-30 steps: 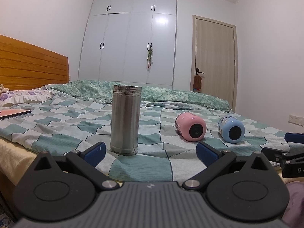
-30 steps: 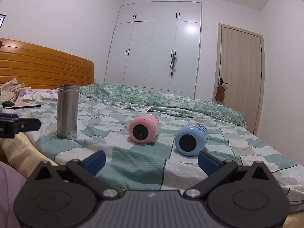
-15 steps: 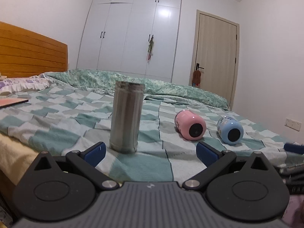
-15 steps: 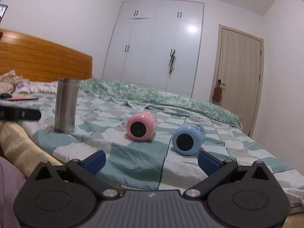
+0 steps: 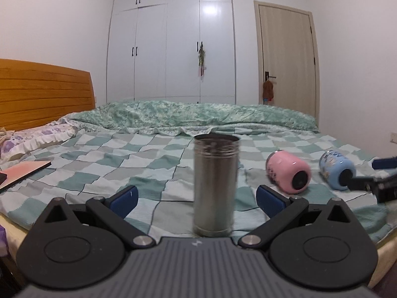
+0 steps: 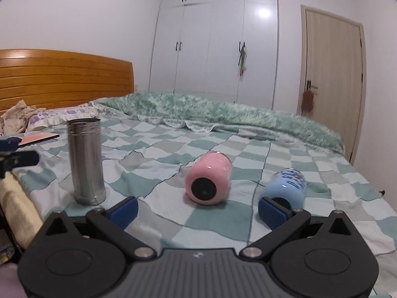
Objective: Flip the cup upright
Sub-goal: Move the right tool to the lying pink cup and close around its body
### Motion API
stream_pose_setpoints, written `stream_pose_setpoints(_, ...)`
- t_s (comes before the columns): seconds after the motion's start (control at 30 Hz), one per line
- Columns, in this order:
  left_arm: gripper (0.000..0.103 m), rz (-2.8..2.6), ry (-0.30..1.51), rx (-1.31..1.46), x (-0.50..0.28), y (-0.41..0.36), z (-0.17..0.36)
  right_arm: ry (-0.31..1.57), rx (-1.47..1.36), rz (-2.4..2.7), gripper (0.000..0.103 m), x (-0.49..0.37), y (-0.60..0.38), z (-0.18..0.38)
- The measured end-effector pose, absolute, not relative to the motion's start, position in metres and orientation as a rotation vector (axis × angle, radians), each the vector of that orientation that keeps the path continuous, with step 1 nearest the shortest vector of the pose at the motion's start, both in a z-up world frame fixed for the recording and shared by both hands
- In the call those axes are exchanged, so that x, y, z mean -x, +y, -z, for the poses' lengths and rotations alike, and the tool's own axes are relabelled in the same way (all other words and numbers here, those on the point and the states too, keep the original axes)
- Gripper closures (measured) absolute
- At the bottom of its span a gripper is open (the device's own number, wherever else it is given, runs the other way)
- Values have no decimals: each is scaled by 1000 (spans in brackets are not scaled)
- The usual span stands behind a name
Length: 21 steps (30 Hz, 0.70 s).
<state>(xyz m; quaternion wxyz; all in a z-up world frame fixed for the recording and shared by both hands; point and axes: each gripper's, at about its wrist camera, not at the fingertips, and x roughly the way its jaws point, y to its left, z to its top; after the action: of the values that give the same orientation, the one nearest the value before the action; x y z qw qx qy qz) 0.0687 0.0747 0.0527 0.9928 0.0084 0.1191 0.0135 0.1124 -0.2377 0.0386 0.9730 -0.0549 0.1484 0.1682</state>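
A steel cup (image 5: 215,186) stands on the checked bed cover, between the open fingers of my left gripper (image 5: 196,198), which touches nothing. It also shows at the left of the right wrist view (image 6: 86,160). A pink cup (image 6: 208,178) lies on its side, dark base toward me; it shows in the left wrist view too (image 5: 289,171). A blue cup (image 6: 285,190) lies on its side beside it, just beyond the right fingertip of my open, empty right gripper (image 6: 197,211); it shows in the left wrist view too (image 5: 336,170).
A flat pink-covered book or tablet (image 5: 23,172) lies near the bed's left edge. Pillows (image 5: 32,139) and a wooden headboard (image 5: 44,94) are at the left. A rumpled green duvet (image 5: 198,116) runs along the far side. The right gripper's tip (image 5: 377,181) shows at the left wrist view's right edge.
Both grippers have moved forward and up over the bed. The steel cup now sits centred between the left fingers. The right gripper has closed in on the pink and blue cups.
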Motion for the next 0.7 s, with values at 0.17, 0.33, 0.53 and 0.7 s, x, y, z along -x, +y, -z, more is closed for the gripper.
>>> stream_pose_setpoints(0.17,0,-21,271,-28,-86,87,-46,356,132,-277,0,-155,-214,-45)
stream_pose_setpoints(0.33,0,-23,285,-36,-103,98,-42,456,153,-344,0,-208,-204,-47)
stream_pose_setpoints(0.53,0,-13,299,-54,-121,112,-37,541,132,-317,0,-268,-200,-44)
stream_pose_setpoints(0.7,0,-3,312,-43,-134,127,-33,604,106,-333,0,-310,-190,-39)
